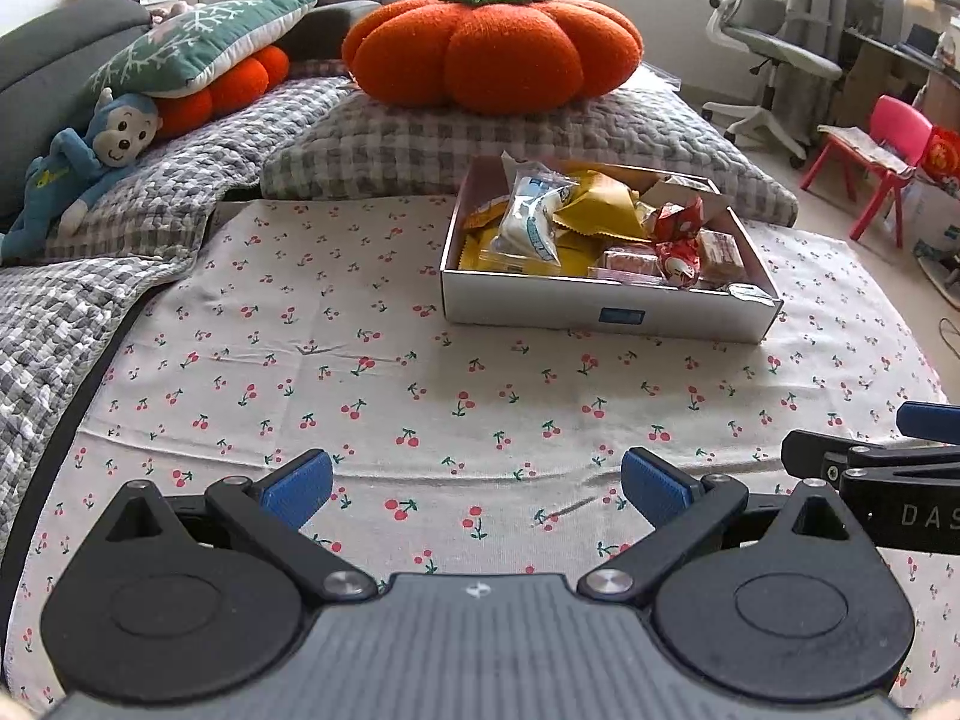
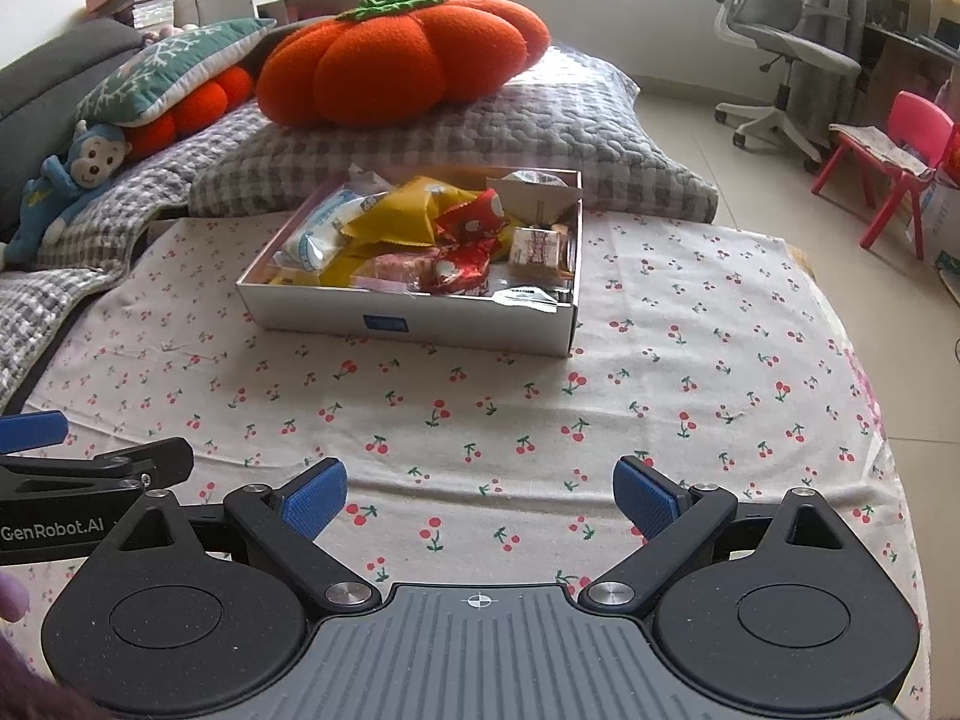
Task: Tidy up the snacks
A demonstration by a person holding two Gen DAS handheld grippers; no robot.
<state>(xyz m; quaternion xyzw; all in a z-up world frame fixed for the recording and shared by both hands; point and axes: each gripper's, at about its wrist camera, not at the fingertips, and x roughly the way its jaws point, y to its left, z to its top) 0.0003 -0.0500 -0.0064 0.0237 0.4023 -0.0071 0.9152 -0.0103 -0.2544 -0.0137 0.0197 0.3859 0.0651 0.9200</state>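
Observation:
A shallow white cardboard box (image 1: 528, 303) (image 2: 336, 313) sits on the cherry-print cloth (image 1: 420, 414) (image 2: 690, 360), heaped with wrapped snacks: yellow packets (image 1: 600, 210) (image 2: 414, 207), a clear-and-white pack (image 1: 531, 219) (image 2: 318, 234), red wrappers (image 1: 678, 240) (image 2: 468, 240). My left gripper (image 1: 477, 489) hovers low over the cloth well in front of the box, open and empty. My right gripper (image 2: 480, 495) is likewise open and empty, nearer than the box. Each gripper shows at the edge of the other's view, side by side.
Behind the box lie a grey checked pillow (image 1: 420, 144) (image 2: 540, 132) with an orange pumpkin cushion (image 1: 492, 48) (image 2: 396, 60), a green cushion (image 1: 198, 48) and a blue monkey toy (image 1: 84, 162) (image 2: 66, 180). An office chair (image 1: 774, 42) and a pink child's chair (image 2: 900, 162) stand on the floor at right.

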